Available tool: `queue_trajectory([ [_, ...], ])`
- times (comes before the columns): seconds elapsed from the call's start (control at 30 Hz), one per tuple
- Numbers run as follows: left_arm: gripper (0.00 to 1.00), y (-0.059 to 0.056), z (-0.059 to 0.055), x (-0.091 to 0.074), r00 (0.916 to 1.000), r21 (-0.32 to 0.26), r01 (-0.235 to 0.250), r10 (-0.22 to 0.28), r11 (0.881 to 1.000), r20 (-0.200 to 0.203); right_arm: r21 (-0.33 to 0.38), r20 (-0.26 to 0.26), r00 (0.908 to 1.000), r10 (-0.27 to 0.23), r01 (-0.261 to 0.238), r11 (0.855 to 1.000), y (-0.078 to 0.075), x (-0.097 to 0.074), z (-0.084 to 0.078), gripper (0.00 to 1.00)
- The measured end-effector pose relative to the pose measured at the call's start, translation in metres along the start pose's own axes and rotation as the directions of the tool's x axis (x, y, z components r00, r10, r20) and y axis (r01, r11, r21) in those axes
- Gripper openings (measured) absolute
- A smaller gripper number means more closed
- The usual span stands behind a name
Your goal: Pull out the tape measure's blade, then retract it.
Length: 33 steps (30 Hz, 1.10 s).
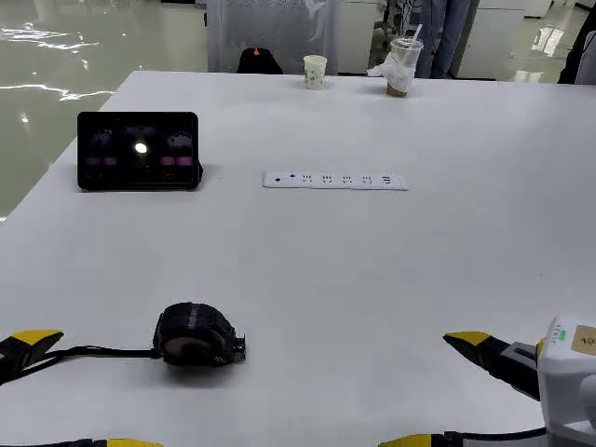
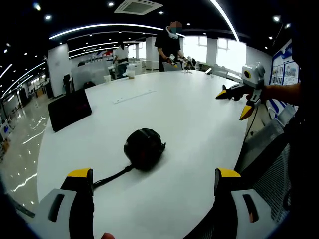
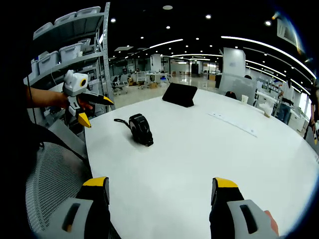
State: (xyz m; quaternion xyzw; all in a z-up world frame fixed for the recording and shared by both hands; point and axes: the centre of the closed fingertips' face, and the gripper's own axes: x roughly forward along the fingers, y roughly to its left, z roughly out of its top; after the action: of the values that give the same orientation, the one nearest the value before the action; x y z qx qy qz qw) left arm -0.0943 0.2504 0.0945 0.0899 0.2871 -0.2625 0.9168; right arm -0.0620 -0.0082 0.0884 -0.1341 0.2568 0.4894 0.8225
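A: Left claw [image 2: 153,174] first. How wide?
B: Spread wide, yellow tips far apart, gripping nothing. Held low over the near left edge of the table.

A: And the right claw [image 3: 160,182]?
B: Much the same. Gaping open, empty, held over the near right edge, well apart from the left one.

A: Now by size. Biggest?
B: White table [image 1: 372,279], broad and long, carrying everything else.

A: Next down?
B: Dark tablet [image 1: 138,151], propped up at the far left, screen faintly lit. Then a white power strip [image 1: 335,180], lying flat near the middle, to the right of the tablet.

A: And the task's thing?
B: Black tape measure [image 1: 194,335], resting on the table near the front edge. Closer to the left claw than to the right, gripped by neither. Blade drawn into the case. Same tape measure [image 2: 144,148] straight ahead in the left gripper view, just beyond the open jaws.

A: Smaller still?
B: Clear plastic cup [image 1: 402,67] and paper cup [image 1: 315,71], standing near the far edge, apart from each other.

A: Smallest?
B: Thin black cord [image 1: 102,352], running from the case across the table toward the left claw's jaw tip. Touching it or not, cannot tell.
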Motion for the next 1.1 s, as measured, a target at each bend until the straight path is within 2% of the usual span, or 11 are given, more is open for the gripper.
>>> queue_trajectory([
  [0.5,0.91,0.006,0.004,0.016,0.9983,0.072,0.051,-0.049,0.996,-0.031,-0.102,-0.057,0.9958,0.071,-0.076,0.992,-0.005,0.027,0.003,0.72],
  [0.77,0.83,0.011,0.004,0.026,0.9951,0.119,0.081,-0.073,0.99,-0.066,-0.17,-0.088,0.9896,0.114,-0.127,0.977,-0.005,0.047,0.006,0.65],
  [1.1,0.72,0.016,0.004,0.04,0.9884,0.183,0.128,-0.111,0.975,-0.104,-0.267,-0.12,0.9793,0.163,-0.19,0.945,-0.009,0.072,0.015,0.55],
])
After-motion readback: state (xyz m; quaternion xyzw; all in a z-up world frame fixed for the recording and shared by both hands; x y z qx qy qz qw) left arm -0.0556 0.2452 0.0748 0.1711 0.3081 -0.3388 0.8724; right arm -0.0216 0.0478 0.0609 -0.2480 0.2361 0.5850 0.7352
